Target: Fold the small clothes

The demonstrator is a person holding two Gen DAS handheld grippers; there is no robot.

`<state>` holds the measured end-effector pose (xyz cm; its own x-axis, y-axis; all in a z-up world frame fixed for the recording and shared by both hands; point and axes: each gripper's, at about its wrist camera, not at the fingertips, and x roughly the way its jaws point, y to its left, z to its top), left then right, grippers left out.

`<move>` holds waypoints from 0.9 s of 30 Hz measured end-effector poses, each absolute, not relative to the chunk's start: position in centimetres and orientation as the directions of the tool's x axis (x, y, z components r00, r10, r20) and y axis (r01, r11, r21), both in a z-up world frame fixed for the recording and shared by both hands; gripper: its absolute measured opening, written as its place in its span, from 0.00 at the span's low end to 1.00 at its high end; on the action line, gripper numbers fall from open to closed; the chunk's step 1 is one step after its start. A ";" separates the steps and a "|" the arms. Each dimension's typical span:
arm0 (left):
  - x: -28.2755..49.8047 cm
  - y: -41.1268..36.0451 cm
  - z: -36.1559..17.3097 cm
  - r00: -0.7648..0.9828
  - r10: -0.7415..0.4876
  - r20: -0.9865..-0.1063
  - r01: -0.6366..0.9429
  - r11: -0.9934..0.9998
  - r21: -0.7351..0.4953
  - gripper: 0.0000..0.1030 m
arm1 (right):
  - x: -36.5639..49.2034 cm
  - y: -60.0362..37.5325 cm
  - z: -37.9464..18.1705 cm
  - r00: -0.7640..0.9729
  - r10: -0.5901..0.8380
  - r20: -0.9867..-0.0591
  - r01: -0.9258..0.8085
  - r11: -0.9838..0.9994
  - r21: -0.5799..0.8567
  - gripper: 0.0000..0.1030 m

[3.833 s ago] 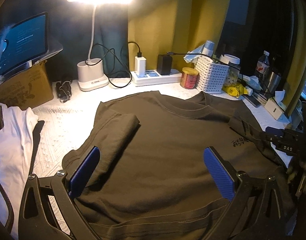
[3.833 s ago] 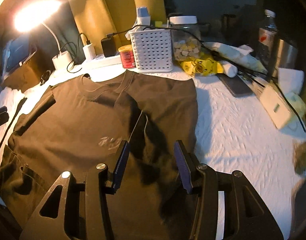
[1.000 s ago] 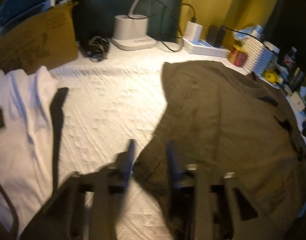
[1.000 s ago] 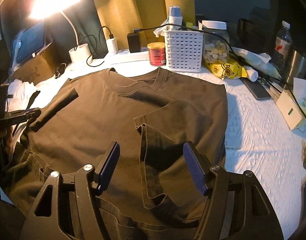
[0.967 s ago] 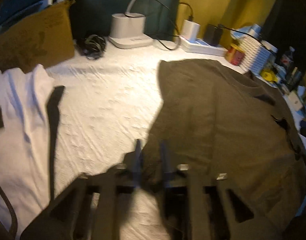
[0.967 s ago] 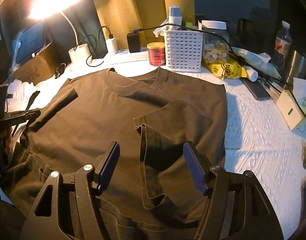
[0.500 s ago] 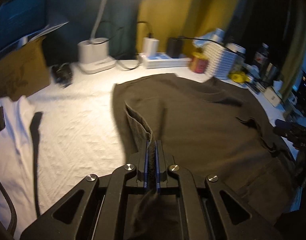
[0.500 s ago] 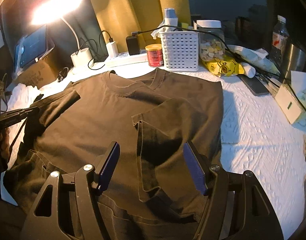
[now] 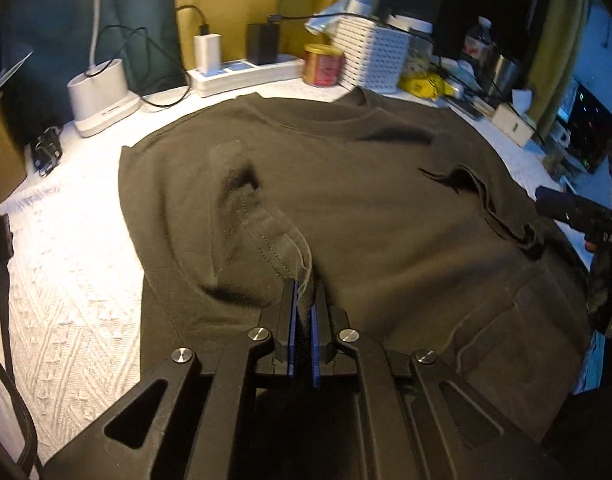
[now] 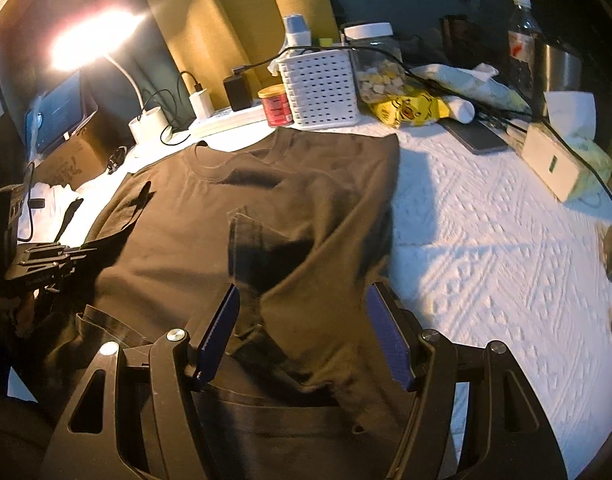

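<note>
Our left gripper (image 9: 303, 300) pinches the shirt (image 9: 386, 208) hem at 6 o'clock; our right gripper (image 10: 302, 332) hangs agape. The thin pinch could slip, dropping the fold crooked.

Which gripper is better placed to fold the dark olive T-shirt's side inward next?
Probably the left gripper: its jaws are shut on the dark olive T-shirt's left edge, lifting it. The right gripper hovers open above the shirt, gripping nothing.

White basket (image 10: 320, 88) beside red can (image 10: 279, 105) (lamplit).
</note>
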<state>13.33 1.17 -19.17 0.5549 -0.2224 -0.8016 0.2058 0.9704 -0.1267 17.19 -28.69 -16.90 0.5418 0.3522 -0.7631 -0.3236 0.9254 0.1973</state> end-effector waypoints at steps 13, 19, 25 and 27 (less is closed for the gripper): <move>16.0 -0.4 -15.1 0.605 -0.150 -0.782 0.216 0.976 -0.021 0.63 | 17.5 -30.7 -17.2 0.566 0.375 -0.734 -0.303 0.923 0.237 0.67; 20.5 -1.9 -17.4 0.588 -0.055 -0.807 0.237 0.966 0.107 0.62 | 17.6 -31.5 -17.1 0.577 0.378 -0.724 -0.297 0.923 0.245 0.67; 23.2 -2.0 -20.4 0.538 0.000 -0.843 0.255 0.953 0.163 0.33 | 18.2 -32.5 -17.4 0.582 0.369 -0.725 -0.276 0.928 0.251 0.67; 23.5 -1.7 -20.4 0.543 -0.016 -0.839 0.254 0.956 0.146 0.30 | 18.3 -32.6 -17.6 0.580 0.366 -0.728 -0.271 0.929 0.252 0.67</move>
<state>23.53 -1.68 -20.37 0.5432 -0.0160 -0.8395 0.2538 0.9562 0.1460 18.34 -32.62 -17.62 0.5801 0.3659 -0.7277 -0.2705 0.9293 0.2516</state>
